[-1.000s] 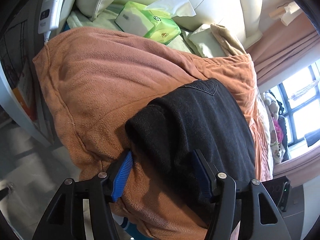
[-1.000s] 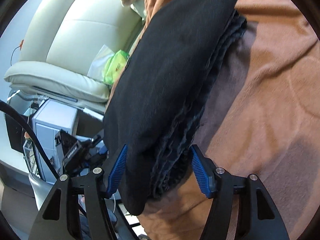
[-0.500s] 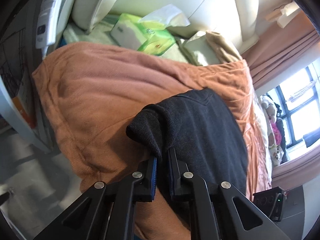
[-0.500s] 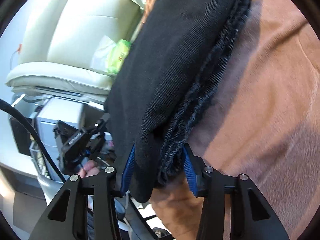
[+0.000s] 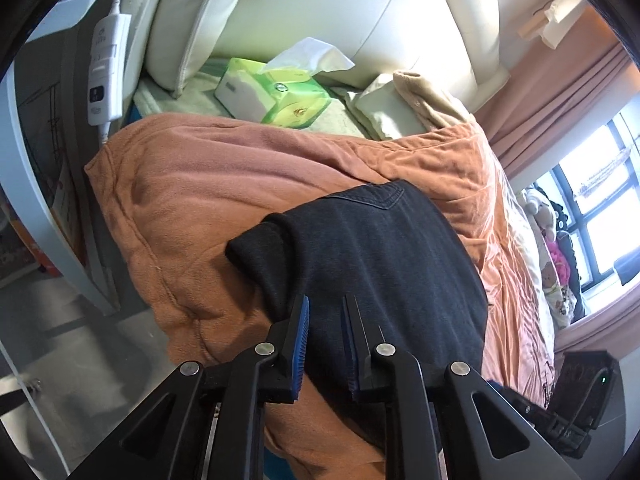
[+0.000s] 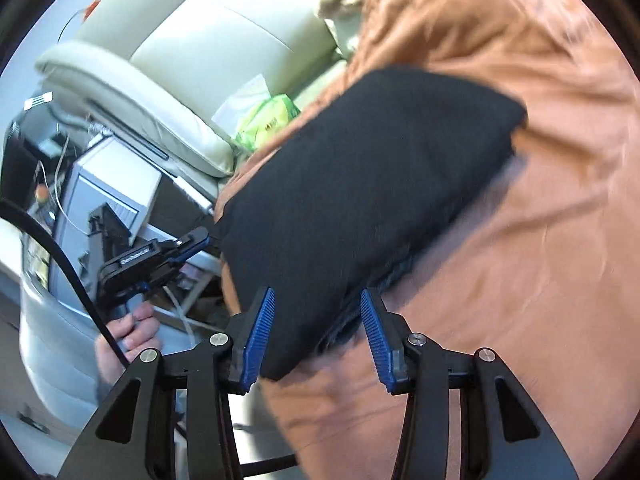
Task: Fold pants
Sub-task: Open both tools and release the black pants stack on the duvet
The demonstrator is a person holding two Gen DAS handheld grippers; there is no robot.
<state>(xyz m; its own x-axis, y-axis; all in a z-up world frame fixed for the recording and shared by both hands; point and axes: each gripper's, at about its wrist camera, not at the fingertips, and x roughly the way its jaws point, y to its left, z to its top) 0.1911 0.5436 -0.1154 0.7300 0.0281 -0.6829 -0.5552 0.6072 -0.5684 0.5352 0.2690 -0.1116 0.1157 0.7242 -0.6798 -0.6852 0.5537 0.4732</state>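
The pants [image 5: 372, 264], black and folded into a thick pad, lay on the orange blanket [image 5: 224, 184] at the near edge of the bed. My left gripper [image 5: 325, 308] had one corner of them between its blue pads; the jaws stood narrow and were easing apart, cloth filling the gap between them. My right gripper [image 6: 316, 300] straddled the other near corner at a middling width, the left pad against the top fold. The right pad looked just clear of the layered edge, though that picture was blurred, so I could not tell whether it gripped. Past that corner a hand [image 6: 128, 336] gripped the other tool's handle. Beyond the blanket sat a green tissue box [image 5: 276, 96] against cream cushions [image 5: 320, 12], with a white remote [image 5: 105, 68] hanging to the left. Pink curtains [image 5: 560, 92] framed a window [image 5: 600, 200] to the right.
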